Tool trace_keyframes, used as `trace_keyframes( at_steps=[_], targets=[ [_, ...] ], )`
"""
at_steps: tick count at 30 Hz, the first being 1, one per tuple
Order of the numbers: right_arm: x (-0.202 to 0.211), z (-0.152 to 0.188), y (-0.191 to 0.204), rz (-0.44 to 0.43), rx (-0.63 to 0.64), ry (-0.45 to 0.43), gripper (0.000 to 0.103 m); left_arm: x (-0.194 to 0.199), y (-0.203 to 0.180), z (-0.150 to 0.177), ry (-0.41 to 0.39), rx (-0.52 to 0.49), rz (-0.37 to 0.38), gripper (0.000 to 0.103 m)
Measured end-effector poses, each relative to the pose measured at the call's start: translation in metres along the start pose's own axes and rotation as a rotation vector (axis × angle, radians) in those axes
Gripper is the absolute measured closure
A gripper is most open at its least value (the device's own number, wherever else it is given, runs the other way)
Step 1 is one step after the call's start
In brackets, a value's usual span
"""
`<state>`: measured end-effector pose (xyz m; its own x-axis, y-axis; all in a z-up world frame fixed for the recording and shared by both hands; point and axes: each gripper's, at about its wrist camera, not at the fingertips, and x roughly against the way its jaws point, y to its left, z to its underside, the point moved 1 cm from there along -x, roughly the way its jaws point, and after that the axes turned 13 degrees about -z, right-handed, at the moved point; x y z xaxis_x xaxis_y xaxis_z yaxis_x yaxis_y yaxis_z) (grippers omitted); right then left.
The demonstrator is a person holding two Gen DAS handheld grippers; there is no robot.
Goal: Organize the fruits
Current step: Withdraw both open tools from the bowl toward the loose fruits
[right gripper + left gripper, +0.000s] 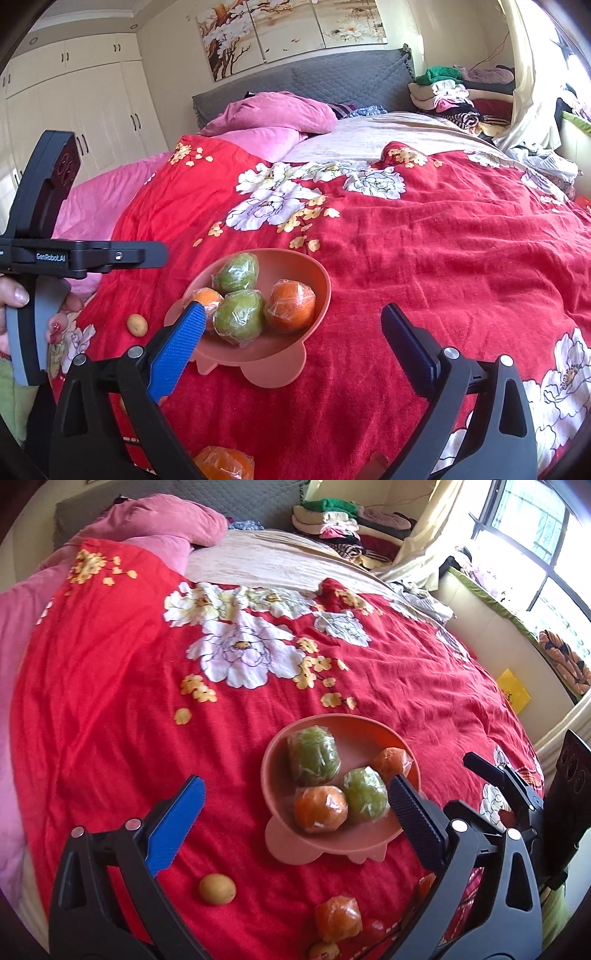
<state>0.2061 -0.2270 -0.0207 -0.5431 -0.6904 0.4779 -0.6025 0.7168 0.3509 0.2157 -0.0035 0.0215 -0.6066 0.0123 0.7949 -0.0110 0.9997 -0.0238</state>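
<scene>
1. Landmark was the salmon-pink plastic footed bowl [275, 764], standing on the red floral bedspread [110, 686]. It held four film-wrapped fruits: two green [314, 755] and two orange [320, 808], packed touching one another.
2. Loose fruit lay on the bedspread on the near side of the bowl: a small bare yellow-tan round fruit [217, 888] and a film-wrapped orange fruit [338, 917], with more small pieces beside it, partly hidden by the left tool's frame.
3. Left gripper [295, 812] had its fingers spread wide and released, nothing between the pads; the bowl's near rim showed in the gap.
4. Right gripper [291, 343] likewise stood released and empty, just on the near side of the bowl.
5. Handling judgement: wrapped fruits looked light to moderate, firm but bruisable; the glossy film seemed slippery and crinkled loosely at the ends. Best hold would be across the widest middle, pads on opposite sides, moderate squeeze.
6. The small bare fruit appeared light, smooth and prone to rolling on the soft bedspread; take it centred, from above.
7. The bowl seemed light and tippable on bedding; set fruit in gently.
</scene>
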Motion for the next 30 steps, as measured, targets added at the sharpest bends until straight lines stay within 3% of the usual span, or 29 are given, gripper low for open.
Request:
trace_keyframes(
  at_steps=[30],
  targets=[
    [0.040,0.004,0.023,0.010,0.016,-0.018,0.005,0.046,0.000,0.035,-0.048,0.000,-0.017,0.010]
  ],
)
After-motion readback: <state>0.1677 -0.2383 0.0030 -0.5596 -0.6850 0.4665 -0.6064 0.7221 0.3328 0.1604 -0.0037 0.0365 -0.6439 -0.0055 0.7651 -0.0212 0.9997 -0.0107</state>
